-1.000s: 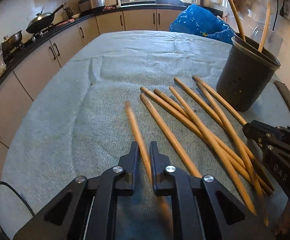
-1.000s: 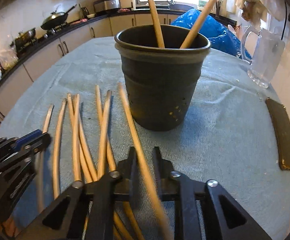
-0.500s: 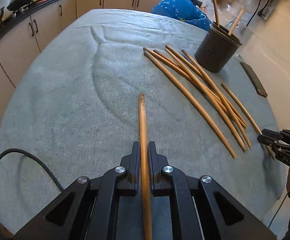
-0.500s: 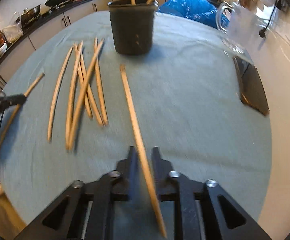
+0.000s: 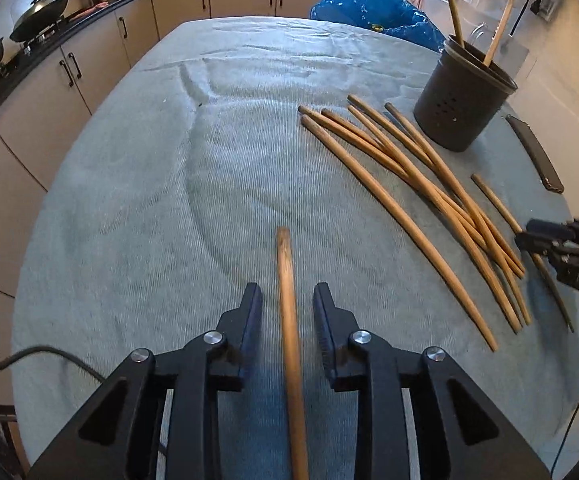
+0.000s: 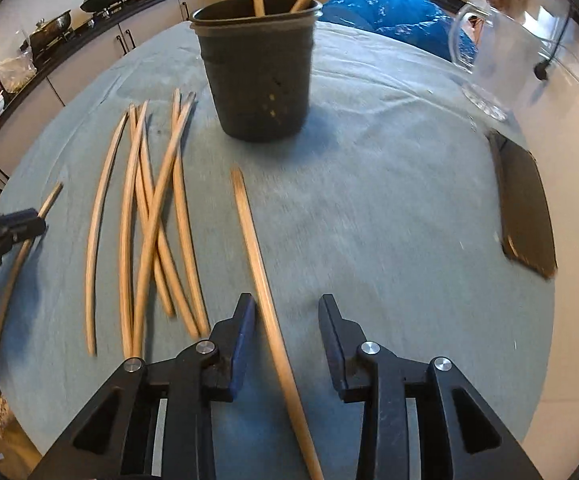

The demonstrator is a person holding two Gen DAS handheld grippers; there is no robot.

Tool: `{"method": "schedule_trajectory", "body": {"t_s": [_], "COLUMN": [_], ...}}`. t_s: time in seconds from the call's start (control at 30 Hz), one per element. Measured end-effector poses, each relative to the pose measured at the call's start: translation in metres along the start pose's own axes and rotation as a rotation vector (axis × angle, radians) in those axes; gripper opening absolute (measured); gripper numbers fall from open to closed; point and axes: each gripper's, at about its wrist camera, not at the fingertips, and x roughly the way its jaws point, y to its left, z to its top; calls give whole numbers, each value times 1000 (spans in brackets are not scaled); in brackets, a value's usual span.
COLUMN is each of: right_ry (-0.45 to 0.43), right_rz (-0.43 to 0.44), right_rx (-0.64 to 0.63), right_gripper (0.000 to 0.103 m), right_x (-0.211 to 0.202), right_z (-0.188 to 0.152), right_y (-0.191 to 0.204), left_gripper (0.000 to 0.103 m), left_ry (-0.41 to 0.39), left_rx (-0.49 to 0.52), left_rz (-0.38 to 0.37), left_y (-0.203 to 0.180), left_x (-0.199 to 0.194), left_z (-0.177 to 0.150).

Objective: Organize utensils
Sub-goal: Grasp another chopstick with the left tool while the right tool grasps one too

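My left gripper (image 5: 287, 300) is open; a wooden stick (image 5: 287, 280) lies lengthwise between its spread fingers, not clamped. My right gripper (image 6: 287, 312) is open too, with another wooden stick (image 6: 255, 248) running between its fingers near the left one. Several more sticks (image 5: 409, 184) lie fanned on the blue-grey cloth, seen also in the right wrist view (image 6: 149, 208). A dark utensil holder (image 5: 463, 106) stands at the far right with two sticks upright in it; in the right wrist view the holder (image 6: 257, 72) is straight ahead. The right gripper shows in the left wrist view (image 5: 561, 248).
A dark flat case (image 6: 525, 216) lies near the table's right edge. A glass pitcher (image 6: 493, 52) and a blue plastic bag (image 6: 385, 4) sit at the far side. Kitchen counters with a wok (image 5: 41, 12) run along the left. A cable (image 5: 29, 360) hangs at the near left edge.
Both grippers have opened from shut on their sticks, and the sticks now lie loose between the fingers. Both grippers moved closer to the holder again.
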Motion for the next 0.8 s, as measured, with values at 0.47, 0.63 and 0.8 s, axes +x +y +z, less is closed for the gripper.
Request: {"method": "schedule_trajectory", "body": {"t_s": [0.47, 0.63, 0.8], "right_ry": [109, 17, -119], "right_rz": [40, 82, 163], "right_rx": [-66, 5, 103], "right_gripper": [20, 7, 7], "right_x": [21, 12, -22], "right_z": [56, 42, 15], "right_y": [24, 17, 7], "left_gripper": [8, 7, 7], "left_ry": [40, -38, -160], "left_rx": [152, 80, 20], "left_rz": [21, -11, -71], "left_y": [-12, -4, 1], "left_x": [16, -5, -51], "left_z": [23, 13, 3]}}
